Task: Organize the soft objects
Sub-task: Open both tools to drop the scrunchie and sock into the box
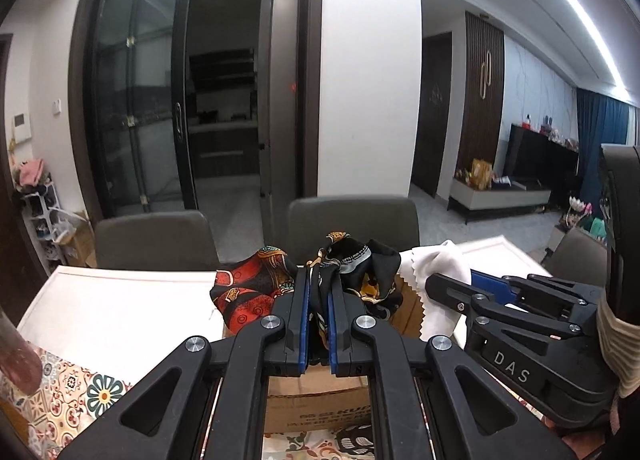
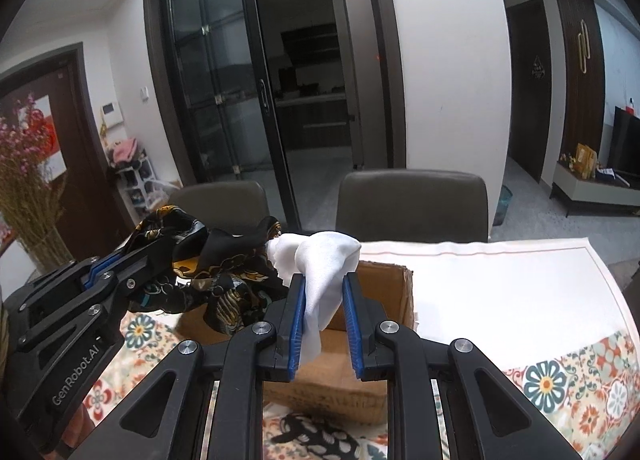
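Observation:
My left gripper (image 1: 319,280) is shut on a black, gold and red patterned scarf (image 1: 352,264) and holds it over an open cardboard box (image 1: 316,404); the scarf's red part (image 1: 248,292) hangs to the left. The scarf also shows in the right wrist view (image 2: 216,280). My right gripper (image 2: 324,280) holds a white cloth (image 2: 320,272) over the same box (image 2: 384,292). Its jaws stand apart and the cloth drapes over the left pad (image 2: 298,324). The right gripper also shows in the left wrist view (image 1: 472,284), next to the white cloth (image 1: 436,268).
The box stands on a table with a floral cloth (image 2: 560,380) and a white mat (image 2: 500,280). A dark patterned item (image 2: 316,436) lies in front of the box. Two grey chairs (image 2: 412,204) stand behind the table. Dried flowers (image 2: 28,180) stand at left.

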`<state>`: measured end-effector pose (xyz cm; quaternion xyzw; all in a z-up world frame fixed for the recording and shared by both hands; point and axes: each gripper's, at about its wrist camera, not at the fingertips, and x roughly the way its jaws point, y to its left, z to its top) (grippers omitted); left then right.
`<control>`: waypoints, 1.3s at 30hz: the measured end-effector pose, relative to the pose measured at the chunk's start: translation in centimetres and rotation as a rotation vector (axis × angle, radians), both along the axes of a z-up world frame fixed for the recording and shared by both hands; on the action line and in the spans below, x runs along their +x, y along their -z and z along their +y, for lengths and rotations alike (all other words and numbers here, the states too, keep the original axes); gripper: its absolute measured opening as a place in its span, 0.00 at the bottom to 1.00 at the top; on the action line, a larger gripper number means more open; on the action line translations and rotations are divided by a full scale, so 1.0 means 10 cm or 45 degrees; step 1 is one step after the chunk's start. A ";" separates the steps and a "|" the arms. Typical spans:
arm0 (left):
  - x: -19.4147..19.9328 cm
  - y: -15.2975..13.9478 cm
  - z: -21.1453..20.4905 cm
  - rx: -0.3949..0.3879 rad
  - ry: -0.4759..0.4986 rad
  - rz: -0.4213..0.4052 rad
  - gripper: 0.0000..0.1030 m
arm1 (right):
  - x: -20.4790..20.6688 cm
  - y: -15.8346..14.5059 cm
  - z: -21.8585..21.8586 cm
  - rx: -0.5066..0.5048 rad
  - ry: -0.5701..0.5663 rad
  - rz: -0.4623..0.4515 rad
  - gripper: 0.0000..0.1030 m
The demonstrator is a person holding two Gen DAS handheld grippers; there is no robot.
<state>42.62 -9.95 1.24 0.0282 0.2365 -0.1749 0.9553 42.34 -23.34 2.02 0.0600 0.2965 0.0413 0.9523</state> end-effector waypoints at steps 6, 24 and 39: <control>0.31 0.22 -0.10 0.025 0.030 0.122 0.09 | 0.24 0.26 -0.04 -0.005 -0.002 0.106 0.20; 0.48 0.50 -0.17 0.146 0.035 0.239 0.31 | 0.45 0.56 -0.15 -0.036 0.028 0.264 0.44; -0.08 0.16 0.16 0.175 -0.097 0.150 0.40 | -0.01 0.15 0.03 -0.021 0.011 0.145 0.44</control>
